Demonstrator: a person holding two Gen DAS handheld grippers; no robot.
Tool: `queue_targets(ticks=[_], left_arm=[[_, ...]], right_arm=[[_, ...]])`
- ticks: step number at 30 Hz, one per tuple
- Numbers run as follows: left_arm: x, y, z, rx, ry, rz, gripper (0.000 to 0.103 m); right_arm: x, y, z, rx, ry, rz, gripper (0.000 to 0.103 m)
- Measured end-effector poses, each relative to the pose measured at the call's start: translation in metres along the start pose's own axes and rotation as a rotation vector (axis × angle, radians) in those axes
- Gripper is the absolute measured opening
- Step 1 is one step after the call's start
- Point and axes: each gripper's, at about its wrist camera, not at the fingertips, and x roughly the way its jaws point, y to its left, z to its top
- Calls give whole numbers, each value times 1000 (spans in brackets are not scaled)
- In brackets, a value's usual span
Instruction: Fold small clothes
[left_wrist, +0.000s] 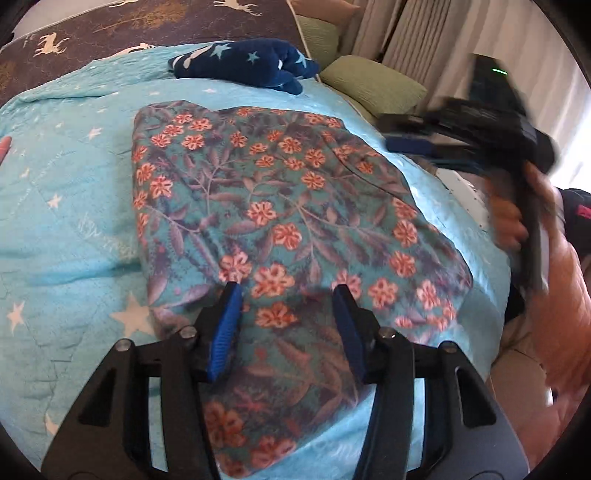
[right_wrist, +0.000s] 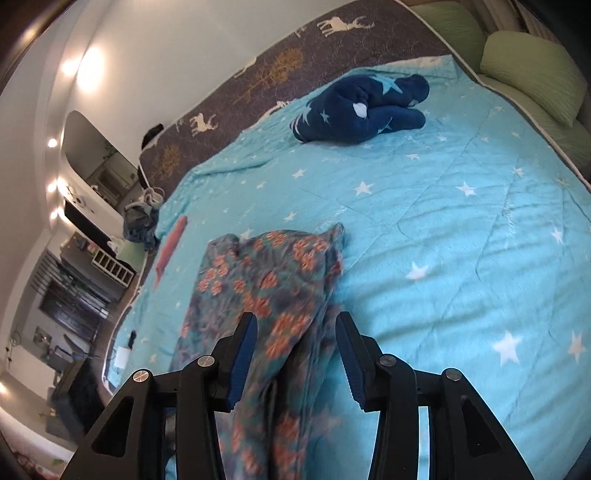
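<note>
A teal garment with orange flowers (left_wrist: 280, 206) lies folded flat on the light blue star blanket (left_wrist: 66, 206). My left gripper (left_wrist: 288, 295) is open just above its near edge, holding nothing. My right gripper (left_wrist: 410, 144) shows blurred at the right in the left wrist view, held in a hand above the garment's right edge. In the right wrist view the right gripper (right_wrist: 295, 325) is open and empty, with the floral garment (right_wrist: 266, 288) under and ahead of its left finger.
A dark blue starred garment (left_wrist: 243, 62) lies bunched at the blanket's far end; it also shows in the right wrist view (right_wrist: 362, 110). Green pillows (left_wrist: 373, 88) lie at the far right. An orange item (right_wrist: 170, 251) lies near the left bed edge. Furniture stands left of the bed.
</note>
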Motion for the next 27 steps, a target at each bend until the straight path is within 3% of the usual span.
queue_targets(ticks=[5,10,15,17,18,20,24,27], left_arm=[[0,15,-1,-59,22,-76,54],[1,21,7,-71,60,-123,54],[4,21,9,-55,75,-122,54],[5,22,11,-54,75,-121,54],[5,22,11,-52,74,-121,54],[5,22,11,-47,75,-119,54],[5,19,11,-34,73,-102,55],[3,16,10,-36,66,-91,55]], right_arm=[[48,-15,31,56,78,66,45],[80,-12,56,91,133,261,46],[64,0,86,67,-37,270,46],[52,0,89,57,-105,197,46],[44,0,88,40,-135,103,46],[34,1,80,10,-139,5,46],[16,22,39,-92,-73,-11,45],[3,49,-5,-202,-4,81,36]])
